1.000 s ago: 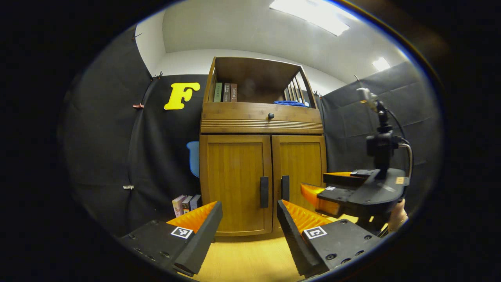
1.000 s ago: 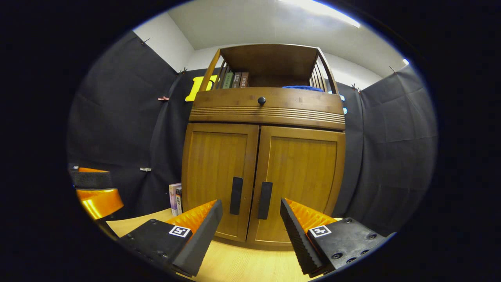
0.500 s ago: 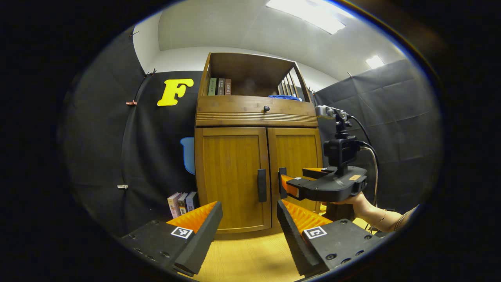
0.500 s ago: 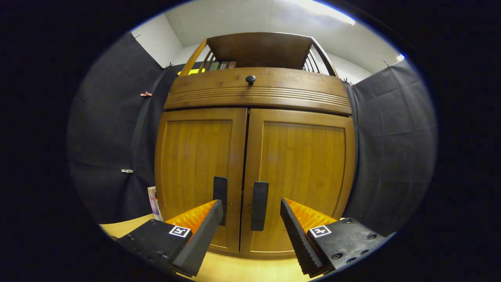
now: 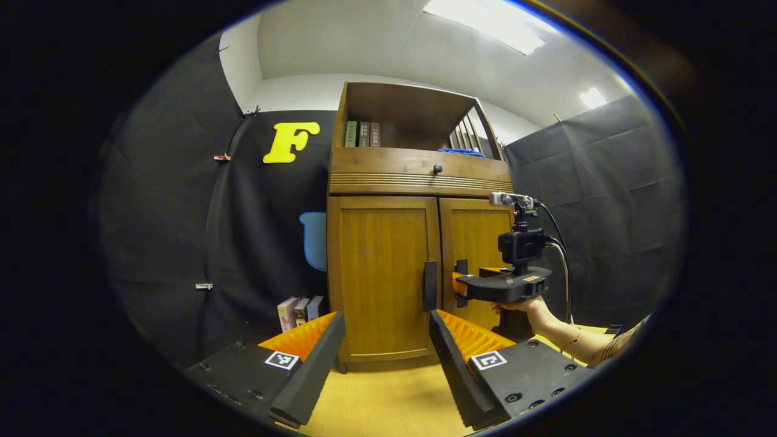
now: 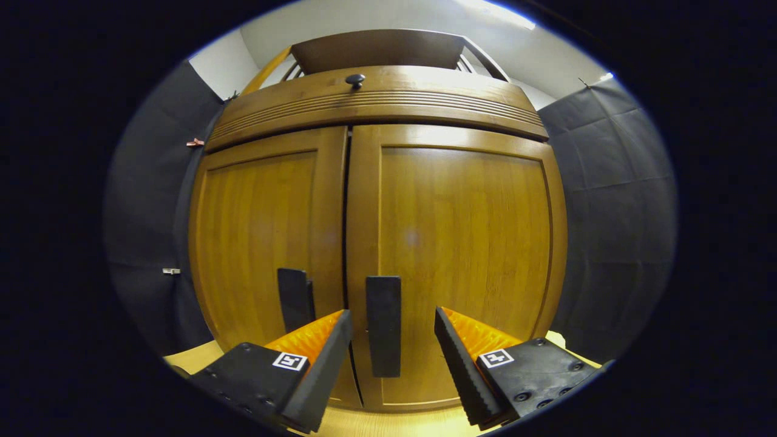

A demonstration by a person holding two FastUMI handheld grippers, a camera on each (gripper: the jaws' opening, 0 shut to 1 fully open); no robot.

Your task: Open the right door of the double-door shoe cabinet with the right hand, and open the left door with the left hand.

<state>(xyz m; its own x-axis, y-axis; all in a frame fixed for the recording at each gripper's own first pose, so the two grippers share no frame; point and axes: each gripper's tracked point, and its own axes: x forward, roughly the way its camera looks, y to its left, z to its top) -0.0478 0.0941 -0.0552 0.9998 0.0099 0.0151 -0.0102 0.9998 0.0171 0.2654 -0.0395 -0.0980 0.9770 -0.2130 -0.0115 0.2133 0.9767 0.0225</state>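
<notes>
My right gripper (image 6: pixel 388 340) has its fingers spread, and the right door's handle (image 6: pixel 383 326) stands between them, not yet pinched; I cannot tell whether either finger touches it. The left door's handle (image 6: pixel 294 298) sits at ten o'clock from it, across the seam. Both doors of the shoe cabinet (image 6: pixel 388 230) are closed. My left gripper (image 5: pixel 382 358) hangs well back with fingers spread on nothing, the left door (image 5: pixel 382 276) at twelve o'clock. At two o'clock I see the right gripper at the right door (image 5: pixel 470 255), a hand (image 5: pixel 528 306) beneath it. Books (image 5: pixel 297 311) stand on the floor at ten o'clock.
</notes>
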